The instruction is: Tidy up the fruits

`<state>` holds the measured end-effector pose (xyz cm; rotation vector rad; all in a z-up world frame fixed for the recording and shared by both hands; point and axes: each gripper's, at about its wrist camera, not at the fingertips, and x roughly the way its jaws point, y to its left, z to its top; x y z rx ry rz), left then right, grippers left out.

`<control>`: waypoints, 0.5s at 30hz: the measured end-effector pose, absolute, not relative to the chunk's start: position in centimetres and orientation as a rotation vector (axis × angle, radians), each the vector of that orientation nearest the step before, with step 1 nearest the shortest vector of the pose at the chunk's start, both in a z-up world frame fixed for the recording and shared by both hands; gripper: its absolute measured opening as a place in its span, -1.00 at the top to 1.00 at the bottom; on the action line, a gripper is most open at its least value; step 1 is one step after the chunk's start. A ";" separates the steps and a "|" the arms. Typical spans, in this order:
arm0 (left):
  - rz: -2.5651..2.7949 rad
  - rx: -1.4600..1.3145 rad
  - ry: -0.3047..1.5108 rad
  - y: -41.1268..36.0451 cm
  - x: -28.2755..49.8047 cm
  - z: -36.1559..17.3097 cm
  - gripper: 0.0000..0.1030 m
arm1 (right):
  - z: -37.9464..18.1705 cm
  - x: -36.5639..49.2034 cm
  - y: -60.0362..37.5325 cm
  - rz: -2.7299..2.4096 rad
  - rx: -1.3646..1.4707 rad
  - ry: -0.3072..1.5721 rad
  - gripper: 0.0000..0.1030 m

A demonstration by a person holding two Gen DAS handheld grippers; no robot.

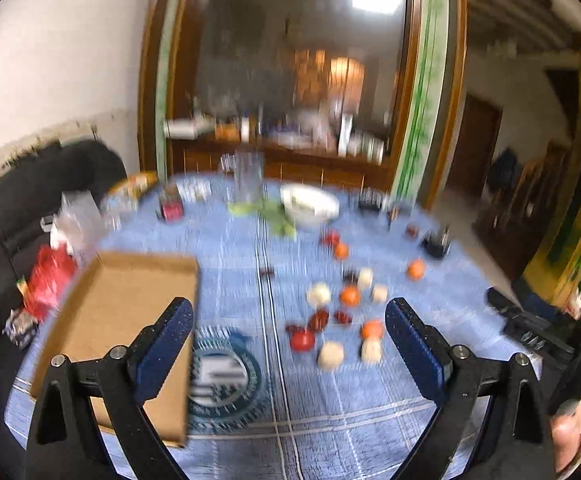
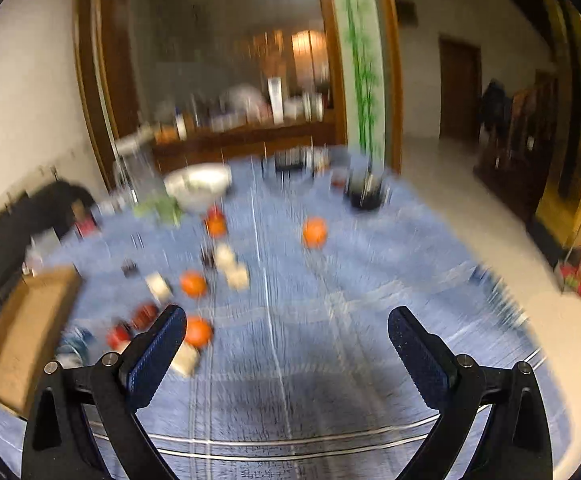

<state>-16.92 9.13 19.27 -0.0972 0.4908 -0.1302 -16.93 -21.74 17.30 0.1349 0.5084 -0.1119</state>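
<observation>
Left tool (image 1: 288, 320) open, empty; fruits (image 1: 349, 295) blurred; cardboard box (image 1: 130, 304) part-hidden

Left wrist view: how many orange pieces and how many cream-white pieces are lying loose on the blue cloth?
Orange pieces: 4
Cream-white pieces: 5
Total: 9
The red pieces among them are too blurred to count reliably.
</observation>
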 end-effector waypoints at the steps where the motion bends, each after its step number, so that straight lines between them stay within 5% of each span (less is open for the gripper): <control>1: -0.137 -0.105 0.470 9.6 -17.7 20.4 -0.88 | 19.4 -17.9 -22.0 -0.119 0.127 0.451 -0.98; 10: 0.074 0.123 0.104 12.5 -24.2 34.8 -1.00 | 41.8 -23.3 -23.5 -0.125 0.109 0.102 -0.99; 15: 0.142 0.232 0.050 13.6 -24.0 39.1 -1.00 | 47.7 -23.3 -21.2 -0.216 -0.016 0.005 -0.99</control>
